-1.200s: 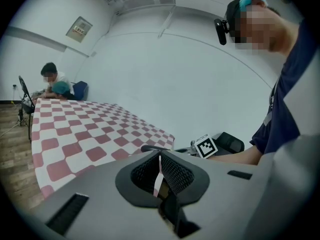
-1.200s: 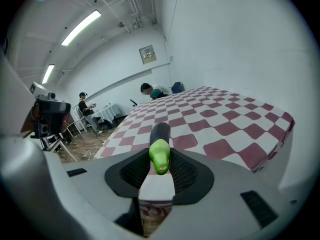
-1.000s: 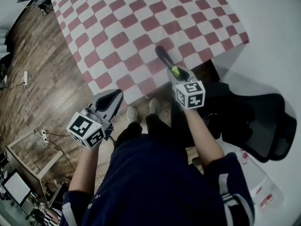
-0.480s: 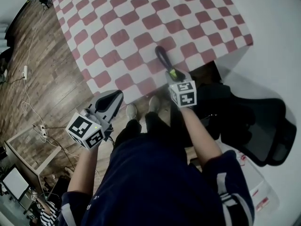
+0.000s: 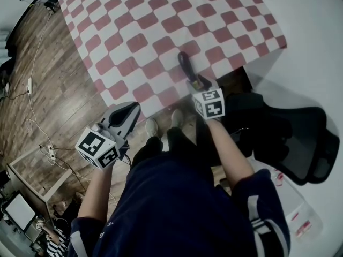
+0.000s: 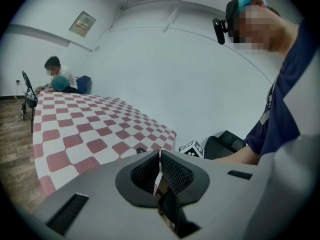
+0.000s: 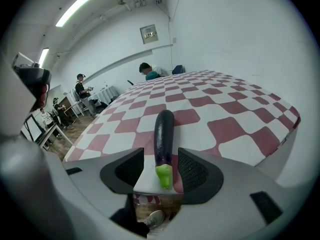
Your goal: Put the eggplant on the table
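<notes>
So the eggplant is basically lying on the table already, stretching out over the checkered cloth with its green stem end pointing back at the person; I'm calling the main job pretty much done. The right gripper is opening its jaws right now; the stem end is sitting between them with a gap showing on both sides, so the pads aren't pressing on it as far as I can see. The left gripper is hanging off to the side, low beside the table's corner, jaws together on nothing; it isn't doing anything for this one.

What's left, I'm guessing, is backing the right gripper off the stem without nudging it. The edge is the bit I'm watching; the eggplant is resting near the table's front edge, stem end closest to it, so a bump backwards is risking a roll toward the drop. Room-wise it's looking easy; the cloth is lying bare all around the eggplant; behind the gripper there's only the person's shoes, the wooden floor and a black chair sitting off to the right.
</notes>
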